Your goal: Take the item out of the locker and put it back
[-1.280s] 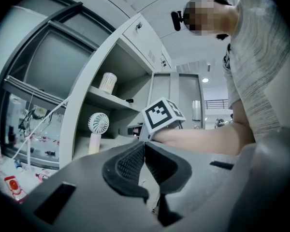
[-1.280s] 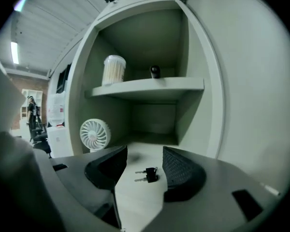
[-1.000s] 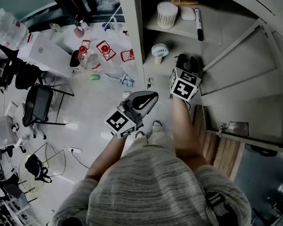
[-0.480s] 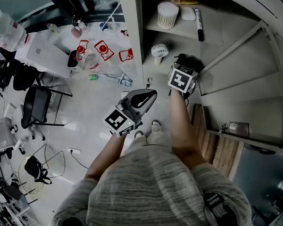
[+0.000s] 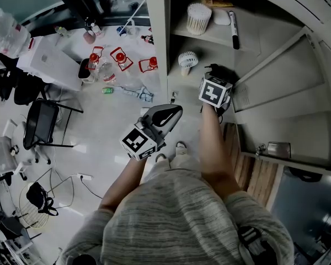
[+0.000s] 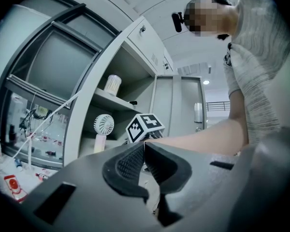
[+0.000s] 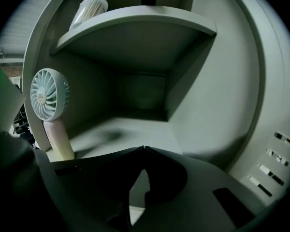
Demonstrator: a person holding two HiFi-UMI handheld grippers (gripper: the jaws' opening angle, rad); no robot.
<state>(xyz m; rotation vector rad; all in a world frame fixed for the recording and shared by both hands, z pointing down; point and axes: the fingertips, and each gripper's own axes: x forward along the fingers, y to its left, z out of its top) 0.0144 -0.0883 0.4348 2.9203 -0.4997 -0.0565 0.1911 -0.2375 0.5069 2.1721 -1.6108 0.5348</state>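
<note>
Fan upright on the lower locker shelf, left of the empty, closed right gripper.
Handheld fan [image 7: 49, 94] stands upright at the near left of the lower shelf [image 7: 135, 127], head up and handle down. Right gripper [image 7: 143, 148] is inside the locker [image 5: 156, 43] just right of the fan, its jaws just closed tip to tip on nothing. It likely has to reopen and shift left. Left gripper [image 6: 144, 144] is pressed together, empty, outside the locker and farther off.

Pale glossy floor [image 5: 102, 134]; black chair [image 5: 43, 121] at left; white table [image 5: 51, 64] beyond.

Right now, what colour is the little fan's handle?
The handle is pale pink; the right gripper view shows it best.
</note>
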